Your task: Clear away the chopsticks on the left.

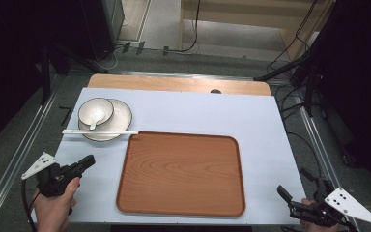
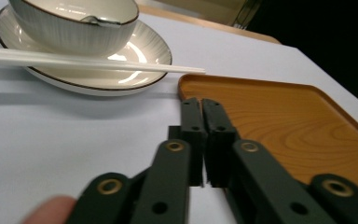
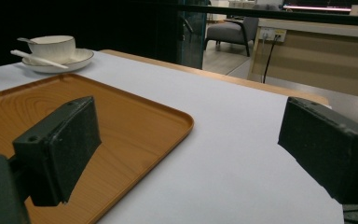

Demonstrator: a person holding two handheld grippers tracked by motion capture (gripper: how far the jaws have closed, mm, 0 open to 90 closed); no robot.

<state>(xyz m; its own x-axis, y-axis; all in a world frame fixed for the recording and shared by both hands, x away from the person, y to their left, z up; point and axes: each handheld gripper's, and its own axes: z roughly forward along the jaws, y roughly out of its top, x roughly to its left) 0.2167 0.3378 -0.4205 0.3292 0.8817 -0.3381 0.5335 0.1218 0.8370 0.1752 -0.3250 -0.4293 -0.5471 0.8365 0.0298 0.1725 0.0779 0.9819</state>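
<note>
The surface (image 1: 183,111), covered in pale sheeting, spans most of the high view. On it, at lower centre of that frame, lies the wooden tray (image 1: 181,173), bare, with nothing loaded onto it. At the upper left of the frame, just beyond the tray's far left corner, sits the plate (image 1: 121,118). The bowl (image 1: 95,111) stands on the plate's left part, and a spoon (image 1: 94,120) rests inside the bowl. A pair of white chopsticks (image 1: 100,131) lies across the plate's near rim, its tip reaching to the tray's corner.

The left tool (image 1: 88,160) sits at the lower left of the high view, low over the surface and aimed toward the tray's left edge, with the dishes beyond it. In the left gripper view its jaws are clenched against each other with nothing between them. The right tool (image 1: 293,188) waits at the lower right corner of the high view, well apart from the dishes. In the right gripper view its jaws stand wide, released and holding nothing.

Judging by this layout, the work looks like loading the tableware onto the tray, and it has not yet begun: every piece is off the tray and untouched. The plate, bowl, spoon and chopsticks are all left to be moved. The left tool is the nearer one and would need to open first.
</note>
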